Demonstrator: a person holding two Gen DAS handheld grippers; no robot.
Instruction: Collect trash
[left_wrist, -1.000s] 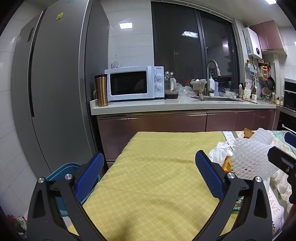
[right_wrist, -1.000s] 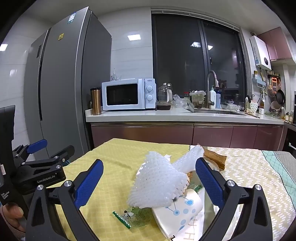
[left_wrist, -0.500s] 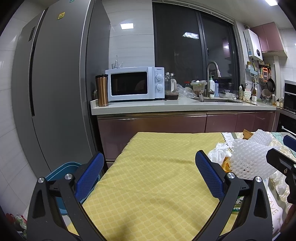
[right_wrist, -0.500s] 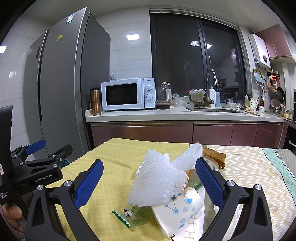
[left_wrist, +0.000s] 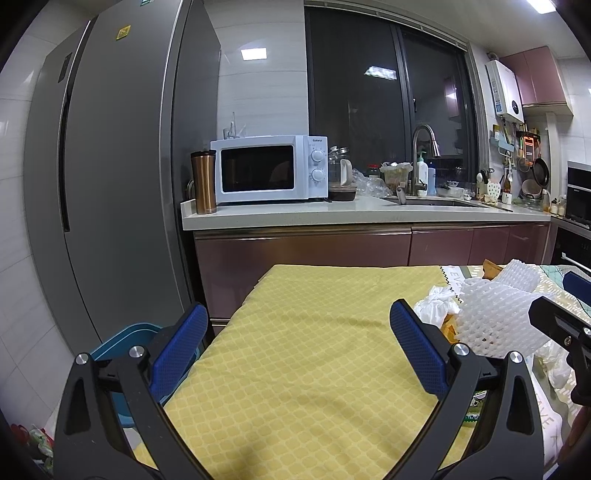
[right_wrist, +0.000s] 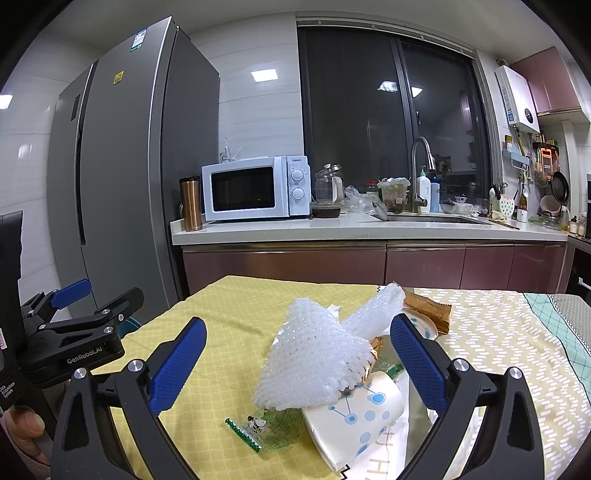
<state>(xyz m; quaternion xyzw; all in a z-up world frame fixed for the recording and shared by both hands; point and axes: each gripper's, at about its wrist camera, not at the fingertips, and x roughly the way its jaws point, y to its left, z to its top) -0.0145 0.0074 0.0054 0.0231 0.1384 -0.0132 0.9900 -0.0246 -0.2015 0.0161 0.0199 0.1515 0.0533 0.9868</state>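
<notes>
The right gripper (right_wrist: 298, 363) hangs just above the table with its blue pads spread wide apart and nothing between them but air. Straight ahead at twelve o'clock lies the pile of trash: a white foam net (right_wrist: 314, 363) draped on top, a paper cup (right_wrist: 364, 413) printed with blue dots lying on its side underneath, a small green wrapper (right_wrist: 258, 424) at the near edge toward seven o'clock of the pile, and a brown wrapper (right_wrist: 428, 310) at the far side, around one o'clock. The foam net sits between the lines of the two fingers but touches neither.

The left gripper (left_wrist: 297, 354) is also spread wide and holds nothing. It hovers over the bare stretch of yellow tablecloth (left_wrist: 303, 354); from there the foam net (left_wrist: 495, 317) sits off at about two o'clock, with crumpled white paper (left_wrist: 437, 302) just beside it. A blue bin (left_wrist: 122, 339) stands on the floor beyond the table's left edge, at about nine o'clock of the left gripper.

Behind the table runs the counter (right_wrist: 369, 225) with a white microwave (right_wrist: 255, 188) and a copper tumbler (right_wrist: 191, 203) beside it; a grey fridge (right_wrist: 122, 166) stands at its left end.
</notes>
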